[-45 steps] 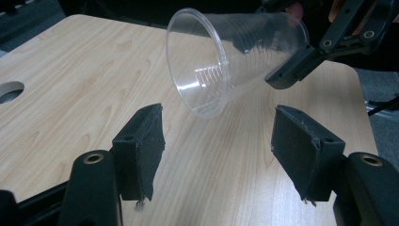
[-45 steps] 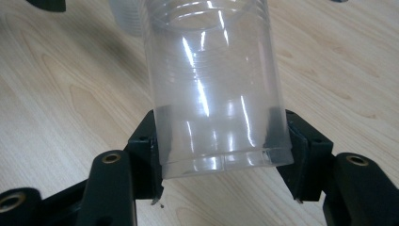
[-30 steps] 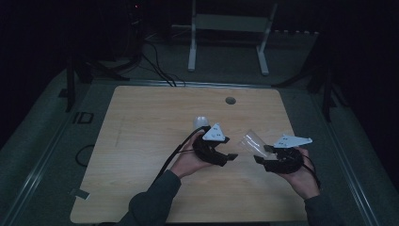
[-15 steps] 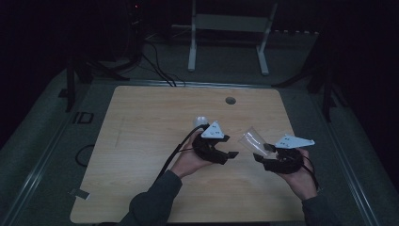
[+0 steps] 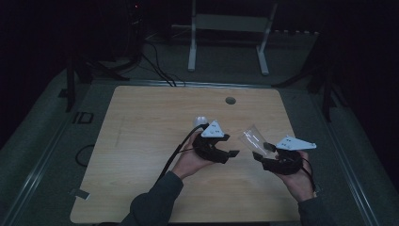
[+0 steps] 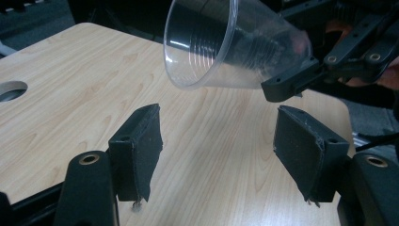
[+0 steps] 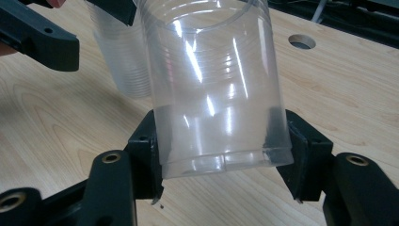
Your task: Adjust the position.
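Clear ribbed plastic cup (image 7: 214, 89) sits pinched at its base between the right gripper's (image 7: 221, 155) jaws; the left gripper's (image 6: 219, 146) jaws stand spread, empty, above the pale wooden tabletop (image 6: 70, 94).

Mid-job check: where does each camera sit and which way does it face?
High view: above the person's side, looking forward and down on the table; forearms enter from below.
Left gripper view: on the left gripper, looking along its open jaws at the clear cup.
Right gripper view: on the right gripper, jaws clamping that cup.
Shared: all show the cup.
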A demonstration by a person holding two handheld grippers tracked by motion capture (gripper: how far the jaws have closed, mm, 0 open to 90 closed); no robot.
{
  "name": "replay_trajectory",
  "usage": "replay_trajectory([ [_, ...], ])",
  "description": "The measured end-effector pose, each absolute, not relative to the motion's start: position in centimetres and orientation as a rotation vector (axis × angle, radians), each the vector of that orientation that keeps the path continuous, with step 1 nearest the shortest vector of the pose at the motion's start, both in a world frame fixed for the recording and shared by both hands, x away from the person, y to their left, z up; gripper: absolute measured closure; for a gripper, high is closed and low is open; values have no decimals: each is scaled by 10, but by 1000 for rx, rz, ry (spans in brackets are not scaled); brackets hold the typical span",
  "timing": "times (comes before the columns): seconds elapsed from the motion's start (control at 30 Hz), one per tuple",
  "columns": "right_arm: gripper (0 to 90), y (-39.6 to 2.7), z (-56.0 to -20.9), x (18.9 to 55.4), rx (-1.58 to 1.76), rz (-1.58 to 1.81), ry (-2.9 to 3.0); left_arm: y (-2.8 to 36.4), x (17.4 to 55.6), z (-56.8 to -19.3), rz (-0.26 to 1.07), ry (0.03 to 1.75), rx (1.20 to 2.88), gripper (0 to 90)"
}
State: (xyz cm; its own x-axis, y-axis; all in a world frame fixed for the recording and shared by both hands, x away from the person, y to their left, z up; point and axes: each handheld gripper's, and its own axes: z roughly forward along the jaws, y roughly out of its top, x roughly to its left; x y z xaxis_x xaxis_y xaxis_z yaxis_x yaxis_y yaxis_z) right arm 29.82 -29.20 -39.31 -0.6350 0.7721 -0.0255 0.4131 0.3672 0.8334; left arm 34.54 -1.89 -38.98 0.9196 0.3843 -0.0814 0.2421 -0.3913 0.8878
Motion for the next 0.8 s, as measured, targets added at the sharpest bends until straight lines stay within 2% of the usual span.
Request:
replay_trajectory([
  [0.8,416,-284,-396,295,1028,1183,2094,-25,346,-387,151,506,1946,327],
])
